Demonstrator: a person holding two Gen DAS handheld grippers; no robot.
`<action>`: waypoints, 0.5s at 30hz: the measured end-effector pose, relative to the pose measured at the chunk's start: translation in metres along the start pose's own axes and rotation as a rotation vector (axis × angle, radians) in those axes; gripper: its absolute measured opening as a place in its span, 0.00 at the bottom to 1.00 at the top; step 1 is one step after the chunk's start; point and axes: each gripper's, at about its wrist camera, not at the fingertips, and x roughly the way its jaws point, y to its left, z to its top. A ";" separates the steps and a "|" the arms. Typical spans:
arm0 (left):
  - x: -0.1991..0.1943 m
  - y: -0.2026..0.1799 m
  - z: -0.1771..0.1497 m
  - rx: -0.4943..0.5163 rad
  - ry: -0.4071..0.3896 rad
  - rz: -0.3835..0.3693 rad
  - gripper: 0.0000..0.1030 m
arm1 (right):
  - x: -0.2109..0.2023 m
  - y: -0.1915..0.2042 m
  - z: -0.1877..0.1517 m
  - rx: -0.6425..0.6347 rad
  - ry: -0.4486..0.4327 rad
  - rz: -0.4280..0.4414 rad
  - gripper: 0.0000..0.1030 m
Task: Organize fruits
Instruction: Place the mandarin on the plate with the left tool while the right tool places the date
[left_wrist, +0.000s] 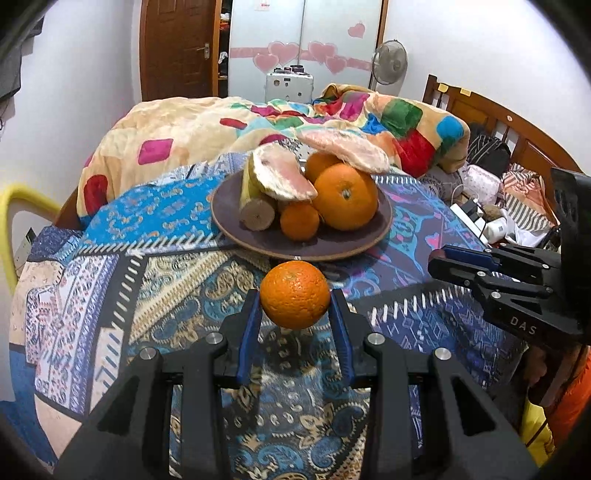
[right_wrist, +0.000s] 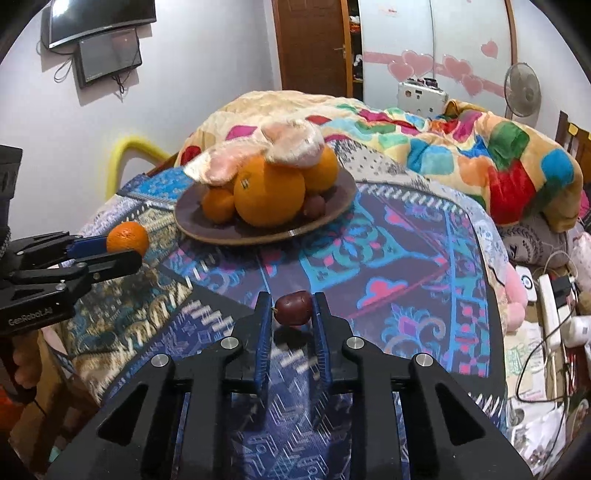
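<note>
Orange (left_wrist: 294, 294), clamped in the left gripper (left_wrist: 295, 301), hangs just short of the plate (left_wrist: 229, 225); the right gripper (right_wrist: 291, 308) grips a small dark-red fruit (right_wrist: 293, 307). Risk: the heaped plate may shed fruit when more is added. Lettering: "DAS", "GenRobot.AI".

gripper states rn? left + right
Left gripper: closed on an orange, held off the bedspread.
Right gripper: closed on a small dark red fruit, possibly a jujube.
</note>
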 end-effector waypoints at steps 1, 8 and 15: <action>0.000 0.002 0.003 -0.001 -0.004 0.000 0.36 | -0.001 0.002 0.004 -0.004 -0.008 0.003 0.19; 0.006 0.014 0.021 0.002 -0.015 0.009 0.36 | 0.001 0.014 0.025 -0.046 -0.042 0.014 0.19; 0.017 0.023 0.033 0.015 0.001 0.026 0.36 | 0.021 0.025 0.040 -0.090 -0.021 0.026 0.19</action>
